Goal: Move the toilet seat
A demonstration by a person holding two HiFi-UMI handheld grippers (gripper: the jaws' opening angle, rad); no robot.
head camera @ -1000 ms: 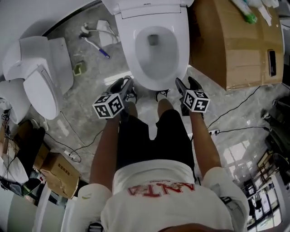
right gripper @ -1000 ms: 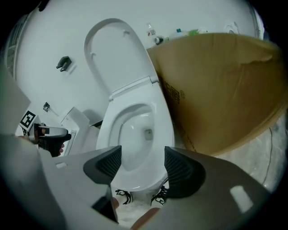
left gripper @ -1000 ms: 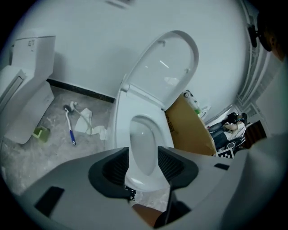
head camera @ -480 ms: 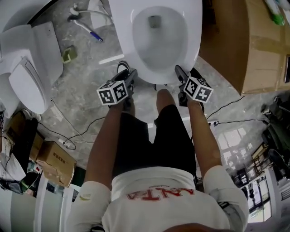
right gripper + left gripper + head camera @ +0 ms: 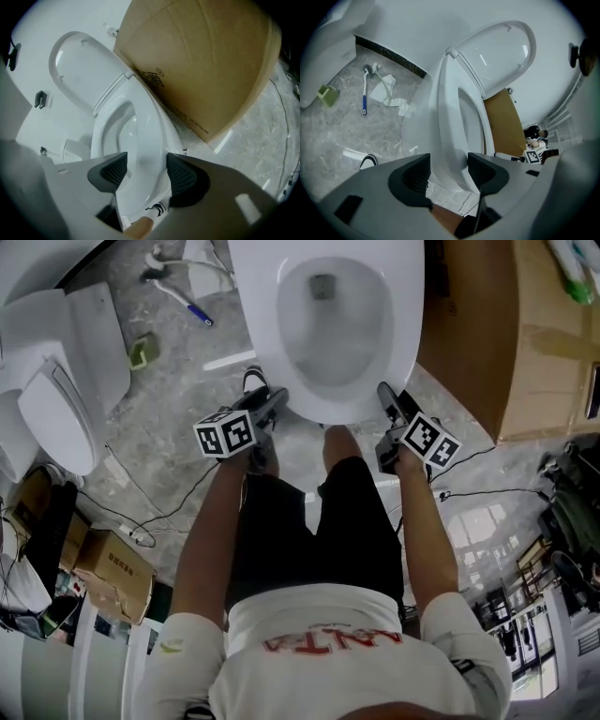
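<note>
I had the toilet seat (image 5: 447,122) lying down on the bowl, lid raised behind it against the white wall (image 5: 417,28). The left gripper (image 5: 274,399) sat at the front left of the rim. Its jaws had just been opening and stood spread wide, the seat's edge between the pads without being pinched. The right gripper (image 5: 386,395) sat at the front right. Its jaws had just been closing in, the seat edge between them too, though I saw a thin gap at the inner pad, so I read no grip.

The big cardboard box (image 5: 506,334) crowded the right side, standing just beside the bowl and leaving that gripper little room. The person's shoe (image 5: 253,381) and legs were tucked against the front of the bowl, between the two grippers.

To the left, well apart, stood a second toilet (image 5: 56,390). Near it lay a blue-handled brush (image 5: 183,304), a small green block (image 5: 139,352) and some white scraps. A smaller cardboard box (image 5: 112,577) sat further back on the left.

The floor (image 5: 178,427) was grey veined stone with thin black cables (image 5: 141,493) trailing across it, and a dark skirting strip (image 5: 389,58) ran along the foot of the wall.
</note>
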